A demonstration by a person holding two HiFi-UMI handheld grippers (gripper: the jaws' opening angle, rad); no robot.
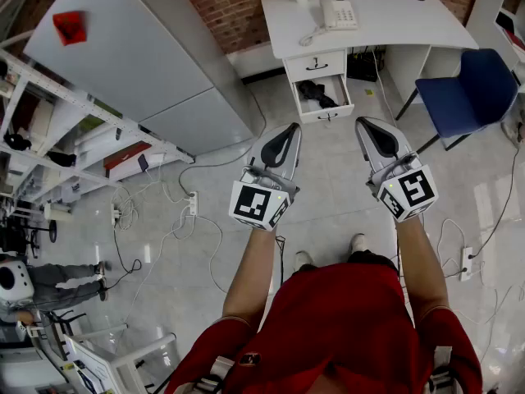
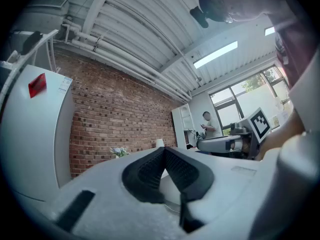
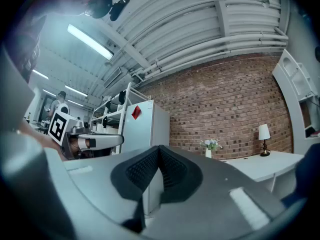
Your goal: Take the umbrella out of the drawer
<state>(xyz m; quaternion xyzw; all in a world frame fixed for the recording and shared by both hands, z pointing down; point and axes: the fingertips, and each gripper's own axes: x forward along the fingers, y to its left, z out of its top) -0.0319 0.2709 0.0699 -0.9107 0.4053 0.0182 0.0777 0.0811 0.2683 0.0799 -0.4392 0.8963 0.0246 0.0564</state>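
The black folded umbrella [image 1: 317, 93] lay in the open white drawer [image 1: 316, 115] under the white table [image 1: 394, 19]. The left claw [image 1: 289, 130] and right claw [image 1: 366, 124] were both clenched, empty, well apart from it.

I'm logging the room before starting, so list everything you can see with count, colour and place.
desk: one, white, against the brick wall
telephone: one, white, on the desk
drawer: one, white, open under the desk
umbrella: one, black, in the open drawer
chair: one, blue, right of the desk
cabinet: one, white, left of the desk
left hand-held gripper: one, grey, shut, empty
right hand-held gripper: one, grey, shut, empty
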